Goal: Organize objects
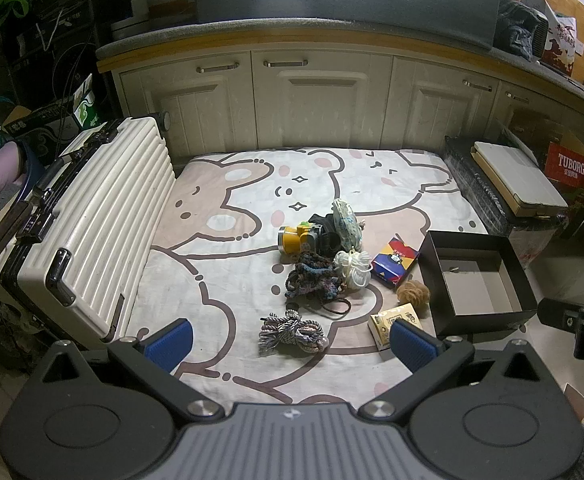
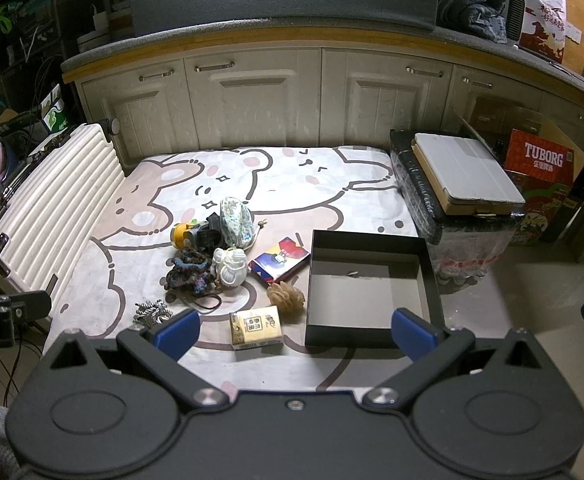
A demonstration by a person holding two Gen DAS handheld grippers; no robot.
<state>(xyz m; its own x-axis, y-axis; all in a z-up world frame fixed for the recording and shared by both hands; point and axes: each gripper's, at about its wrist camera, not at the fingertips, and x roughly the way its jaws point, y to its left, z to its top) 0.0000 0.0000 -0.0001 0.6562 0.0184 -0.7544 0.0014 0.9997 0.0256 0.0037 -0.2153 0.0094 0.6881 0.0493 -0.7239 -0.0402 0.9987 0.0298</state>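
Black box (image 2: 372, 284) sits empty beside clutter; suitcase (image 1: 91, 216) flanks the blanket (image 1: 219, 280).

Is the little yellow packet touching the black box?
Apart. The right wrist view shows a strip of blanket between the yellow packet and the black box.

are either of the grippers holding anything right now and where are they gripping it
Nothing is held. The left gripper and right gripper are both open, hovering above the mat.
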